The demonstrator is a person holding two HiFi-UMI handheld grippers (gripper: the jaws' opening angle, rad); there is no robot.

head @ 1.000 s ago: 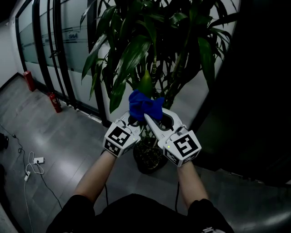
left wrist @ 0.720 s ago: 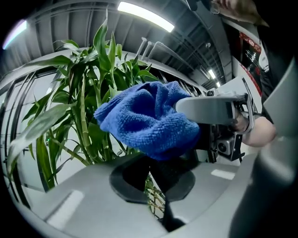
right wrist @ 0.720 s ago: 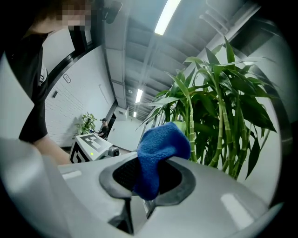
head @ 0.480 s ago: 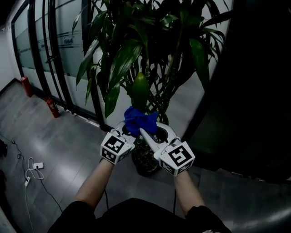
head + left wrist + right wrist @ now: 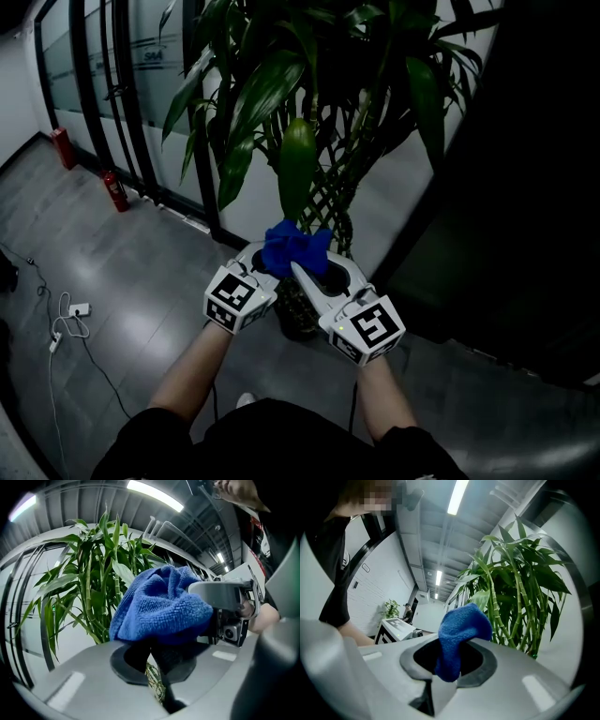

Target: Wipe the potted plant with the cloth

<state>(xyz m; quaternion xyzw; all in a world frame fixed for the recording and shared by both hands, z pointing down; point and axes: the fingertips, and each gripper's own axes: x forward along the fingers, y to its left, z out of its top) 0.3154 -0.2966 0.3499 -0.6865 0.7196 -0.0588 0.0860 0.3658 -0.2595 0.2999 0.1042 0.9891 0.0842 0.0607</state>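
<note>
Head view: since a second ago the blue microfibre cloth [image 5: 293, 248] has slid lower along the long drooping green leaf [image 5: 298, 164], so much more of the blade is bare above it, and both grippers have stayed on the cloth throughout. The left gripper [image 5: 267, 269] and the right gripper [image 5: 307, 270] meet tip to tip at the leaf's lower end, under the tall potted plant with glossy dark leaves [image 5: 265, 89] and above its dark round pot [image 5: 298, 319]. The bunched cloth hides the leaf tip, so whether the leaf lies inside it cannot be told. Off to the left stand a glass partition with black frames [image 5: 122, 84], two red fire extinguishers [image 5: 112, 190] at its foot, and a white cable with a plug block [image 5: 77, 309] on the grey tiled floor [image 5: 150, 272]. Left gripper view: the cloth billows over the jaws, whose dark pads are pressed nearly together on its lower fold. The slit below them shows braided plant stems [image 5: 154, 686]. The right gripper's grey jaw reaches in from the right and touches the cloth, and green stalks rise behind on the left. Right gripper view: the jaws pinch a hanging fold of the cloth, which stands up in a rounded lump. A pale leaf shows just behind it, and the plant's canes fill the right side. Far down the corridor there is a second small potted plant [image 5: 391, 607], beneath a bright ceiling strip light [image 5: 457, 496].
</note>
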